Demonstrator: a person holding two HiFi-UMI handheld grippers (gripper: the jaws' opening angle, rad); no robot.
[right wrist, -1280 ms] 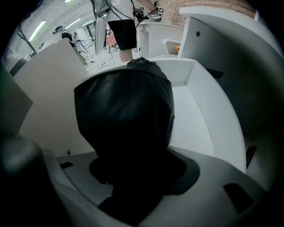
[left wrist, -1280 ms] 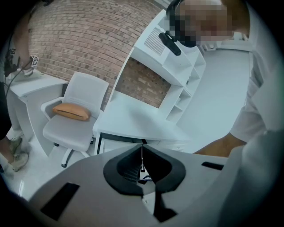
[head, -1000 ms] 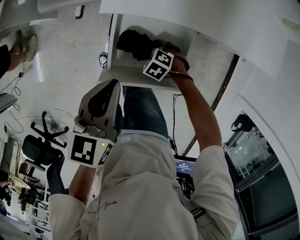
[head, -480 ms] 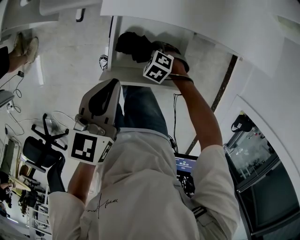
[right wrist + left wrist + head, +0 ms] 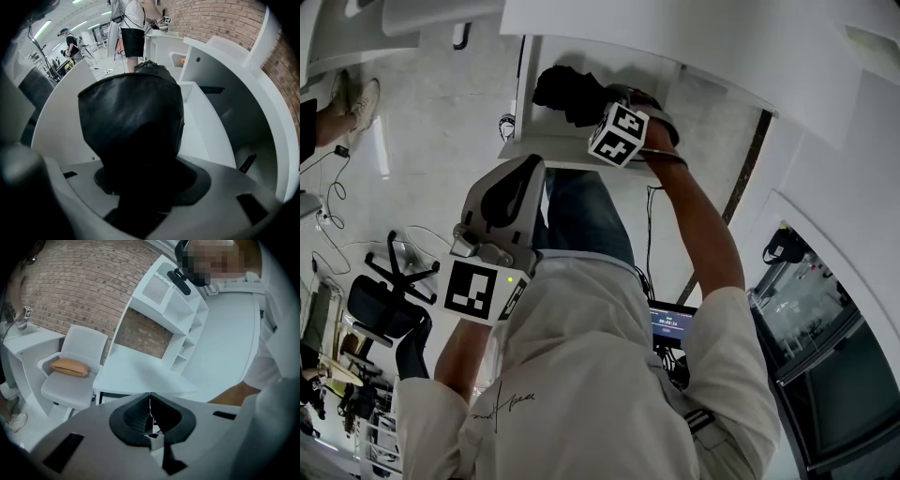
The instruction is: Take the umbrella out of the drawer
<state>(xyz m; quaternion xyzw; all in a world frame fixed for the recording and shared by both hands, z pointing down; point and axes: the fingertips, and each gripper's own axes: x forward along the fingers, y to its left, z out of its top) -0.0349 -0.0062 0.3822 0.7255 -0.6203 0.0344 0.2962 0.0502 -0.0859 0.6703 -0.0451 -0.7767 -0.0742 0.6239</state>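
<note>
My right claw [image 5: 146, 187] points steeply down, its jaws spread wide and clamped around the bulky black folded umbrella [image 5: 131, 117], held over the open white drawer [image 5: 206, 126]. My left claw [image 5: 150, 414] is closed and empty, well apart from the drawer.

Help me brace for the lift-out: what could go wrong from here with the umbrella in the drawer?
1. The right gripper is closed on the soft, bulky fabric of the umbrella, which might slip.
2. The umbrella sits close to the drawer wall and could snag coming out.
3. The left gripper is shut and away from the drawer, so nothing would catch a drop.
</note>
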